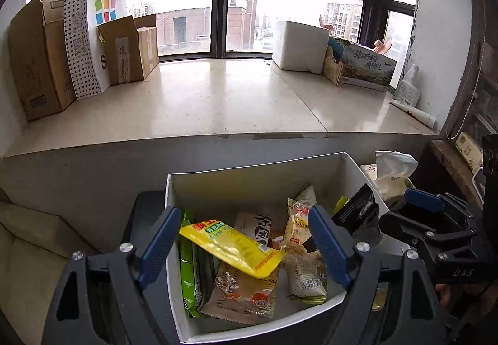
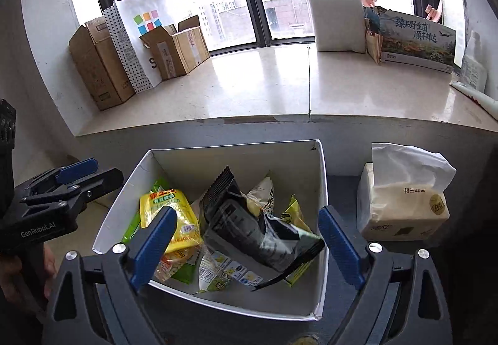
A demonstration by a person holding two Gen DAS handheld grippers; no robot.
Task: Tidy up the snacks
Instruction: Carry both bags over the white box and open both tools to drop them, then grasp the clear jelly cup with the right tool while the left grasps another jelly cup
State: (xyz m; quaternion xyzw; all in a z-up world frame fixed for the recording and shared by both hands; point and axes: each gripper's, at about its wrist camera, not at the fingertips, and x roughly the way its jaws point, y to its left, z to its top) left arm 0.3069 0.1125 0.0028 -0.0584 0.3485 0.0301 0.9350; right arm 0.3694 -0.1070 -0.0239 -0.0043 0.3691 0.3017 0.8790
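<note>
Left wrist view: my left hand-held gripper (image 1: pixel 246 247) hangs wide apart and empty above the white box (image 1: pixel 249 172), over the yellow snack packet (image 1: pixel 232 247). My right hand-held gripper (image 2: pixel 247 247) is equally spread and empty over the black packet (image 2: pixel 249 228) lying inside that box.

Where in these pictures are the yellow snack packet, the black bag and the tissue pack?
yellow snack packet (image 1: pixel 232 243), left wrist view, middle of its printed face.
black bag (image 2: pixel 249 229), right wrist view, centre of its crumpled body.
tissue pack (image 2: pixel 401 211), right wrist view, its front side.
</note>
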